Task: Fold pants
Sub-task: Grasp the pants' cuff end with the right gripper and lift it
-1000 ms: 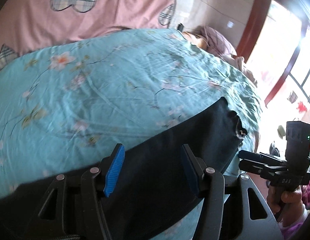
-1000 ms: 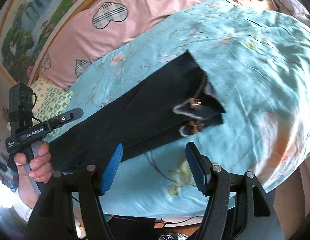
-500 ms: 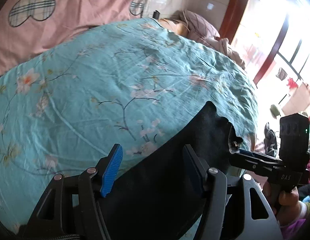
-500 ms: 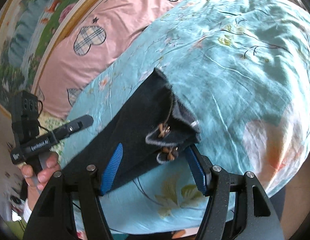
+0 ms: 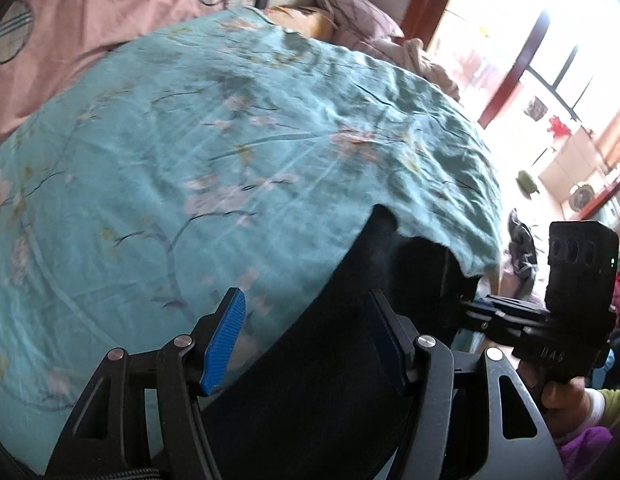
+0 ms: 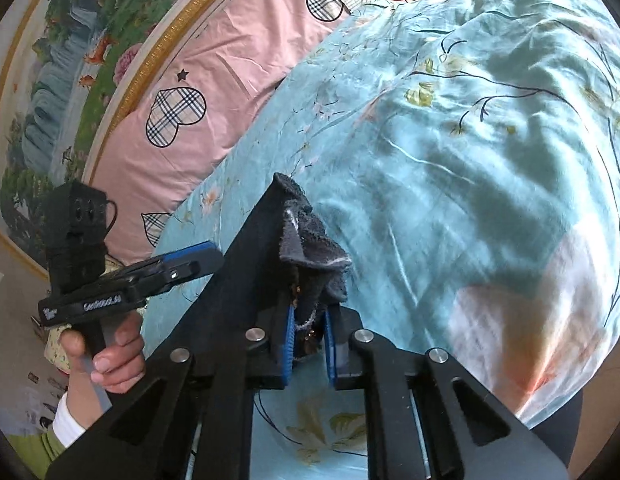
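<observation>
The right hand-held gripper [image 6: 308, 338] is now clamping the waistband of the pants [image 6: 246, 264], where half a second ago its jaws were standing wide. The left hand-held gripper [image 5: 304, 330] is staying wide over the dark cloth. The pants are lying along the bed [image 5: 158, 152] edge, ready for lifting.

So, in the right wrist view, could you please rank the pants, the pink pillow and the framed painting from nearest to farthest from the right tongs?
1. Pants: waist end pinched in the right tongs, bottom centre.
2. Pink pillow: beyond the pants, upper left, at the head of the bed.
3. Framed painting: behind the pillow, far left on the wall.
</observation>
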Demonstrator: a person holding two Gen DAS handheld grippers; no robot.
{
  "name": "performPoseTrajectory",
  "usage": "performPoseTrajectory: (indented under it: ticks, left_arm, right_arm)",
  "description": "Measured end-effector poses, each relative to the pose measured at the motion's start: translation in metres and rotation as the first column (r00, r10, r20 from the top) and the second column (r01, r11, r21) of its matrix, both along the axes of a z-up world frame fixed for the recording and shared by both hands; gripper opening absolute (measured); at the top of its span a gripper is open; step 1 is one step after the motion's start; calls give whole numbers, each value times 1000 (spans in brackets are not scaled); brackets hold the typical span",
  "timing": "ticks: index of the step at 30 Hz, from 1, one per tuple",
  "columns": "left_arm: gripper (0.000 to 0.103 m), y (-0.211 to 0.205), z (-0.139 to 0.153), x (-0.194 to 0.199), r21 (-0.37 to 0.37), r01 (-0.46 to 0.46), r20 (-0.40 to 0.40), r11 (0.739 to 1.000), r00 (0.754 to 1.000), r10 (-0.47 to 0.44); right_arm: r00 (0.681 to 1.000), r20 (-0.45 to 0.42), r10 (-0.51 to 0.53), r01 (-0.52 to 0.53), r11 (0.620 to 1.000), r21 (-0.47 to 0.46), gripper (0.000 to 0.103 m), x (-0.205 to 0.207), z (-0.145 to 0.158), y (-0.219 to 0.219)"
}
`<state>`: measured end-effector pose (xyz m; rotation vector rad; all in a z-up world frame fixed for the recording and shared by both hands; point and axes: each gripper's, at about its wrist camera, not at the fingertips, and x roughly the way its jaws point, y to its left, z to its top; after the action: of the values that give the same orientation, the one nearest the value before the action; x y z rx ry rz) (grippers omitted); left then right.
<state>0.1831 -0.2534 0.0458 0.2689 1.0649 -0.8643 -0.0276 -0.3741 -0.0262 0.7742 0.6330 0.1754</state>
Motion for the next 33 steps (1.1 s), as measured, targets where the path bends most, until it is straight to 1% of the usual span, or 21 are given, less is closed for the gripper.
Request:
performPoseTrajectory:
  ticks: [2, 4, 8, 9, 10, 11, 12, 14, 17, 22, 27, 33]
  left_arm:
    - [60, -13, -4, 2, -2, 46, -25, 999, 999, -46]
    - [58, -23, -9, 2, 6, 72, -44, 997, 996, -72]
    - [34, -35, -19, 0, -6, 109, -84, 994, 990, -109]
    - [31, -36, -21, -2, -14, 117, -86, 993, 989, -118]
    - [23, -37, -21, -3, -24, 129, -90, 991, 987, -130]
    - [18, -38, -21, -5, -30, 135, -90, 990, 986, -137]
    - [16, -38, -20, -8, -32, 141, -76, 989, 987, -144]
    - [9, -36, -17, -13, -32, 150, -51, 988, 987, -151]
    - [7, -31, -10, -18, -43, 149, -26, 988, 988, -150]
    - [6, -22, 3, -24, -61, 137, 9, 989, 991, -137]
    - [6, -13, 15, -33, -78, 134, 40, 988, 990, -132]
    - [6, 7, 31, -43, -124, 113, 72, 986, 992, -105]
  right_arm:
    - [1000, 9, 8, -7, 1000, -10, 14, 1, 2, 1]
    - [1000, 10, 18, -17, 999, -31, 14, 2, 4, 3]
    - [999, 3, 36, -36, 999, -37, 14, 1, 3, 3]
    - [999, -2, 39, -39, 999, -34, 14, 1, 2, 3]
    - [999, -7, 42, -42, 999, -32, 14, 2, 1, 3]
    - [999, -9, 43, -43, 999, -31, 14, 2, 0, 3]
    - [999, -9, 43, -43, 999, -31, 14, 1, -1, 3]
    - [999, -6, 44, -44, 998, -40, 14, 1, 1, 4]
    - [998, 20, 51, -50, 997, -61, 14, -1, 9, 8]
    - [997, 50, 61, -56, 994, -97, 14, -4, 22, 15]
    - [995, 67, 69, -61, 992, -109, 14, -8, 31, 19]
    - [990, 110, 94, -81, 990, -119, 14, -14, 45, 28]
